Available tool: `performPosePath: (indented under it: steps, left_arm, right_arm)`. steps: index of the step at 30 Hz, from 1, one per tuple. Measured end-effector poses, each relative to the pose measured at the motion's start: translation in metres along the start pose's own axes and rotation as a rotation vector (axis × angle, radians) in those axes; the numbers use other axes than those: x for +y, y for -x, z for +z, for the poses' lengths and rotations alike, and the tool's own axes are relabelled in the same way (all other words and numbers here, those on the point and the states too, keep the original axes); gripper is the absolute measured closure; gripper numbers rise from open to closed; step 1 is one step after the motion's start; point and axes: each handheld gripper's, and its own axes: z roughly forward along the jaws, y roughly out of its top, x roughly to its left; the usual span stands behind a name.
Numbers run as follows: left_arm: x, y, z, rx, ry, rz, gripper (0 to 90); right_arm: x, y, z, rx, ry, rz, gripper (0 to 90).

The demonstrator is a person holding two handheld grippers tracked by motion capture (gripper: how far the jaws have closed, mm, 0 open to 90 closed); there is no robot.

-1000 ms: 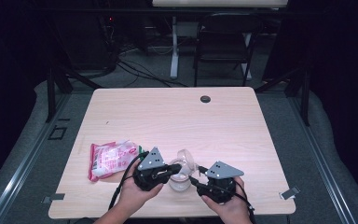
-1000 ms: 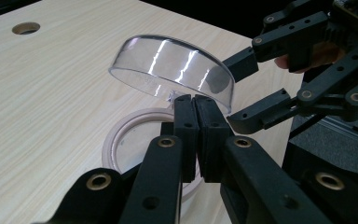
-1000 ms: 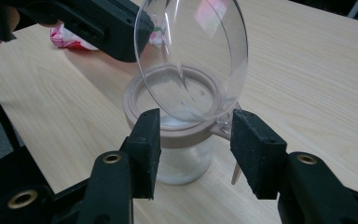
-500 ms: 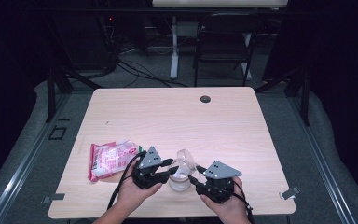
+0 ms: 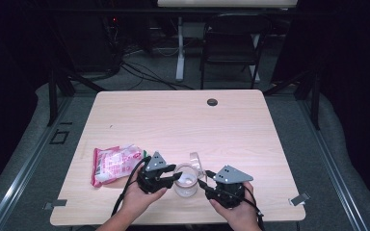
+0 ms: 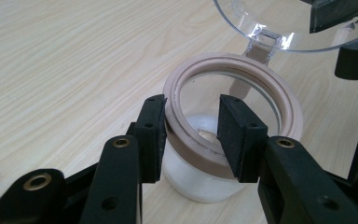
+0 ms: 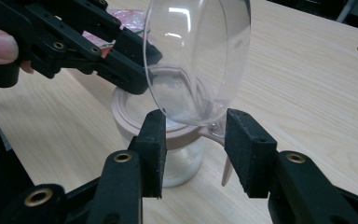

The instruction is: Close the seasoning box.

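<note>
Small clear glass jar [image 5: 186,182] with a tan ring-shaped collar [image 6: 233,107] round its mouth stands upright near the front edge of the pale wood-grain surface [image 5: 183,120], about midway along that edge. White material lies in the bottom of the jar. A clear round hinged lid [image 7: 200,60] is swung open and stands up off the far side of the collar, joined to it at a small clear hinge.

Left tongs [image 6: 191,135]: partly open, jaws having just been opening. They straddle the near part of the collar, one pad outside the rim, the other inside the mouth. The outer pad sits close against the collar; whether it touches I cannot tell. The inner pad stands clear. No grip seen.

Right tongs [image 7: 193,149]: partly open, jaws having just been closing. The bottom edge of the open lid and its hinge sit between the pads with a gap on each side; no pressing visible.

In the high view the left tongs [image 5: 166,175] come at the jar from its left, the right tongs [image 5: 203,185] from its right, both held low by hands at the front edge.

Pink-and-white plastic packet [image 5: 113,163] lies flat toward the front left corner, just beside the left hand. A small dark round hole [image 5: 212,102] sits near the back edge.
</note>
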Motion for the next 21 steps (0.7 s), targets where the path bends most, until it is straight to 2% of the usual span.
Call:
performPosePath:
  steps: [6, 9, 12, 15, 19, 21]
  left_arm:
    - [-0.001, -0.001, 0.0, 0.0, 0.006, 0.001, 63.0]
    - [-0.001, 0.0, 0.0, 0.002, 0.012, 0.0, 63.3]
    - [-0.001, 0.0, 0.0, 0.003, 0.012, 0.002, 63.3]
    - [-0.001, -0.001, 0.001, 0.002, 0.015, 0.0, 63.2]
    - [-0.002, -0.001, -0.001, 0.016, 0.018, 0.006, 59.1]
    - [-0.002, -0.001, -0.003, 0.009, 0.024, 0.0, 56.9]
  right_arm:
    - [-0.003, 0.008, -0.002, -0.024, -0.006, 0.027, 61.2]
    - [-0.005, 0.013, -0.001, 0.0, 0.001, 0.068, 61.5]
    - [-0.006, 0.012, 0.001, -0.002, -0.008, 0.059, 62.0]
    - [-0.006, 0.011, 0.004, 0.004, -0.005, 0.071, 62.3]
    - [-0.009, 0.012, 0.009, 0.008, -0.014, 0.082, 67.5]
    - [-0.01, 0.013, 0.01, 0.007, -0.013, 0.091, 69.7]
